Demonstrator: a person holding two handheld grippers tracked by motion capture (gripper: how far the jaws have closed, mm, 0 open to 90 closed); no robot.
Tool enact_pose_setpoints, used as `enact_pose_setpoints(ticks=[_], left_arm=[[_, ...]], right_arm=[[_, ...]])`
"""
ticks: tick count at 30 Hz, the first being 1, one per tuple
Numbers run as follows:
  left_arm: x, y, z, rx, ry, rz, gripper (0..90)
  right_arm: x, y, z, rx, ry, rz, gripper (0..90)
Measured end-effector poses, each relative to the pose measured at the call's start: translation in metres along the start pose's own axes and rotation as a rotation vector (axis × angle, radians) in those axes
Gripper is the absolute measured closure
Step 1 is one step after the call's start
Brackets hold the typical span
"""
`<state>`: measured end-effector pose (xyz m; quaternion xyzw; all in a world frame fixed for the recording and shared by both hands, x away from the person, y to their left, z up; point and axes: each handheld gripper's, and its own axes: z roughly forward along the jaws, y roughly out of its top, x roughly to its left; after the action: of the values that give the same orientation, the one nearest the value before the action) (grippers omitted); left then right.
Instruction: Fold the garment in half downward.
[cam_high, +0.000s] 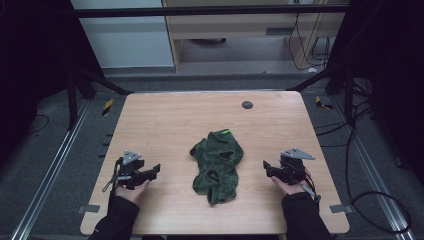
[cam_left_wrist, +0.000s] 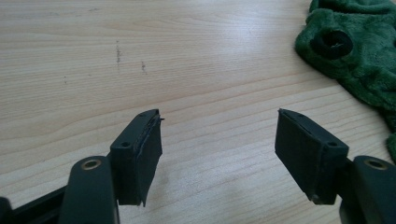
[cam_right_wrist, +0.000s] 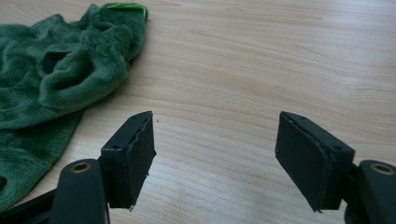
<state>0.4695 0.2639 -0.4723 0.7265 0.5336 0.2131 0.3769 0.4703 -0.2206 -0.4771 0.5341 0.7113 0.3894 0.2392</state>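
Observation:
A crumpled dark green fleece garment (cam_high: 218, 165) lies in the middle of the wooden table (cam_high: 165, 120), with a bright green tag at its far end. My left gripper (cam_high: 154, 171) rests on the table to its left, open and empty, jaws pointing toward the cloth. The left gripper view has the garment (cam_left_wrist: 357, 46) at upper right, beyond the spread jaws (cam_left_wrist: 219, 135). My right gripper (cam_high: 267, 168) sits to the garment's right, open and empty. In the right gripper view the garment (cam_right_wrist: 56, 88) lies at left, apart from the jaws (cam_right_wrist: 215, 140).
A small dark round disc (cam_high: 247, 105) is set in the table near its far edge. Black frame bars and cables (cam_high: 360, 150) stand around the table on a grey floor. Bare wood (cam_left_wrist: 140, 60) surrounds the garment on all sides.

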Motion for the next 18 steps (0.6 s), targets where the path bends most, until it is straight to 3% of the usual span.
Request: enact_pose_setpoints(ticks=[6, 10, 18], left_arm=[[-0.004, 0.005, -0.001, -0.003, -0.009, 0.002, 33.4], [-0.008, 0.017, 0.003, -0.007, -0.018, 0.016, 33.9], [-0.014, 0.034, 0.013, -0.006, -0.047, 0.034, 35.8]], right_arm=[[0.002, 0.003, -0.002, -0.006, 0.02, -0.005, 30.0], [0.008, 0.012, -0.005, -0.024, 0.053, -0.003, 31.1], [0.015, 0.035, -0.003, -0.049, 0.067, -0.033, 33.4]])
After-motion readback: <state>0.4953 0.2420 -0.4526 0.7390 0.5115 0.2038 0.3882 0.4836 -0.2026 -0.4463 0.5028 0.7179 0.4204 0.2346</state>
